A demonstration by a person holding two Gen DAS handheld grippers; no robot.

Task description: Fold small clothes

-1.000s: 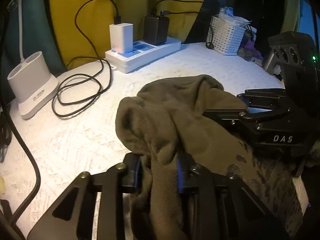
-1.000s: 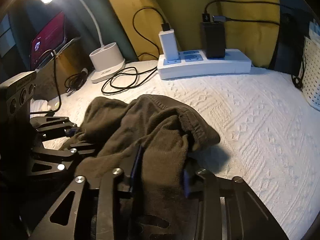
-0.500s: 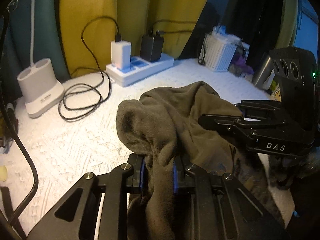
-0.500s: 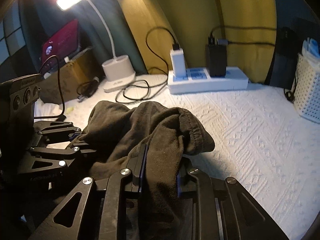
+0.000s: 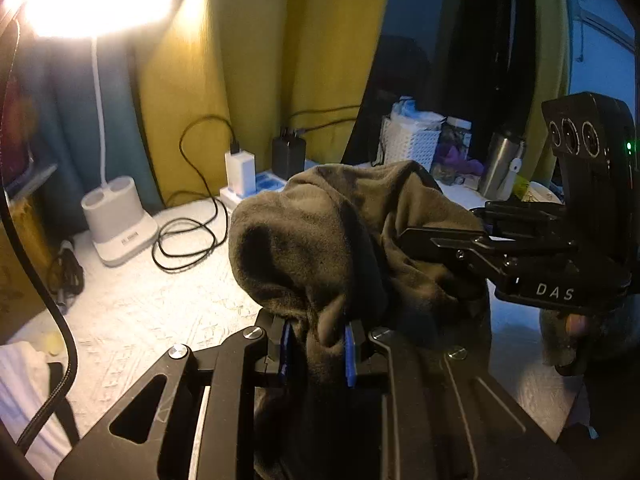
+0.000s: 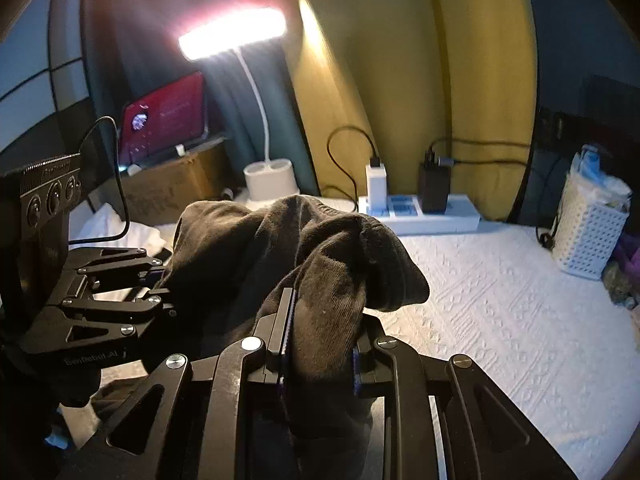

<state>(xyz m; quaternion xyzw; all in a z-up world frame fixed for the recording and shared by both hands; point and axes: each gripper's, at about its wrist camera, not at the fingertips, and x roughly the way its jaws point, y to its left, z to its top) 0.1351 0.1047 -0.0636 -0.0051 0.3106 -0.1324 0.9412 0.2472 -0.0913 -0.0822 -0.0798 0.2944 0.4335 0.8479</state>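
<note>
A small dark olive-brown garment (image 5: 320,240) is held up off the white textured cloth surface (image 5: 160,300) between both grippers. My left gripper (image 5: 316,348) is shut on one bunched edge of it. My right gripper (image 6: 320,344) is shut on another bunched edge of the garment (image 6: 320,264). The right gripper shows at the right of the left wrist view (image 5: 500,252), the left gripper at the left of the right wrist view (image 6: 120,288). The garment hangs crumpled between them; its lower part is hidden behind the fingers.
A lit white desk lamp (image 5: 116,220) stands back left, beside coiled black cables (image 5: 188,236). A white power strip (image 6: 420,216) with chargers lies along the yellow curtain. A white basket (image 6: 588,232) stands back right, a metal cup (image 5: 502,168) near it. A cardboard box (image 6: 172,188) carries a red tablet.
Both grippers have risen with the garment, lifting it off the surface. The views have tilted upward, so the lamp head now shows.
</note>
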